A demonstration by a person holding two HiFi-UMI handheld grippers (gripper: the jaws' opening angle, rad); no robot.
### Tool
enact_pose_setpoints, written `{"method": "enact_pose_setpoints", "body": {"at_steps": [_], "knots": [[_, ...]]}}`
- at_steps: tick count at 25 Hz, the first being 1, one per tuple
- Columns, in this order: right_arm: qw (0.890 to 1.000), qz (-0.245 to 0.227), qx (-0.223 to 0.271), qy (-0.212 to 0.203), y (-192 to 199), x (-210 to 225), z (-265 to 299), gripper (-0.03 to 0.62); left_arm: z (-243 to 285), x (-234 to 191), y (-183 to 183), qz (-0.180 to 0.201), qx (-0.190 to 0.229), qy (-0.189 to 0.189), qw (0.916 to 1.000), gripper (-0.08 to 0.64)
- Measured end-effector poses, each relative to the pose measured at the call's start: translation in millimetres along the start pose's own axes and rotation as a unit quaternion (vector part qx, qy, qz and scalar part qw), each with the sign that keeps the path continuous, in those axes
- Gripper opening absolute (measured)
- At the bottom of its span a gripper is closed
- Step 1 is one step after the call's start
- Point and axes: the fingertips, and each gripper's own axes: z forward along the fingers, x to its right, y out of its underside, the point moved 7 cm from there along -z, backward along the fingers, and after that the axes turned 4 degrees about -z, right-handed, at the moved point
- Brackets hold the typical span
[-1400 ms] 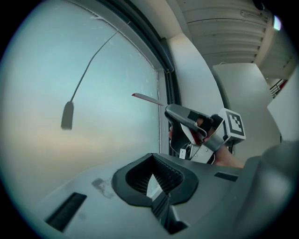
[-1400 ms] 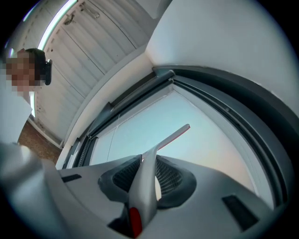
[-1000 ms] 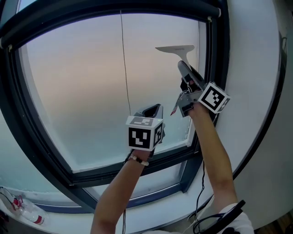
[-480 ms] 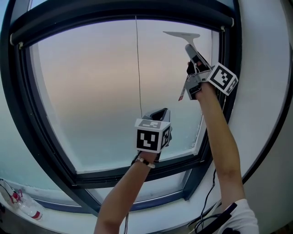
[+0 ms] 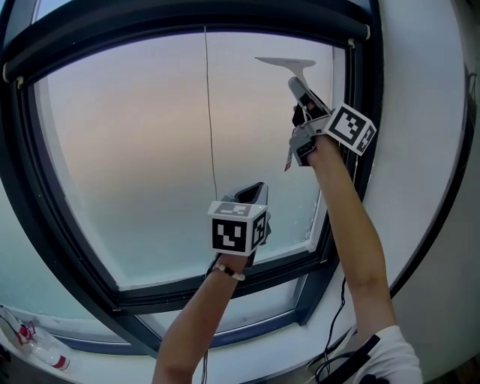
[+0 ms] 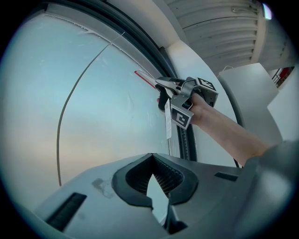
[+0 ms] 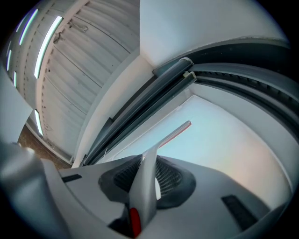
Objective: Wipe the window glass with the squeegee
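Squeegee (image 5: 287, 63): white, T-shaped, red-edged blade.

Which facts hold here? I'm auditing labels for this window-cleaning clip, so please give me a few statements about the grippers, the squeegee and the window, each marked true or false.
1. The right gripper is shut on the handle of the squeegee. True.
2. The squeegee's blade sits near the lower left corner of the window glass. False: it is at the upper right, just below the top frame.
3. The left gripper holds a cloth. False: its jaws are together with nothing between them.
4. A thin cord hangs down in front of the glass. True.
5. A plastic bottle lies at the lower left, below the window. True.
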Motion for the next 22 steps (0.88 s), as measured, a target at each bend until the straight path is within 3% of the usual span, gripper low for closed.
{"method": "enact_pose_setpoints", "body": {"at_steps": [3,15,22], "knots": [[1.0,0.01,-0.002,-0.004,12.9,1.8,-13.4,0.071,-3.3,0.2,16.6,-0.004,-0.005,0.0,1.0,0.0],[0.998,0.055,-0.022,-0.035,23.9,-0.6,-19.4,0.051,-8.8,-5.8,22.4,-0.032,-0.029,0.004,0.9991,0.0],[0.994,0.099,-0.025,-0.047,64.4,-3.7,-56.4,0.043,-13.1,-7.1,45.0,-0.04,-0.038,0.002,0.9985,0.0]]}}
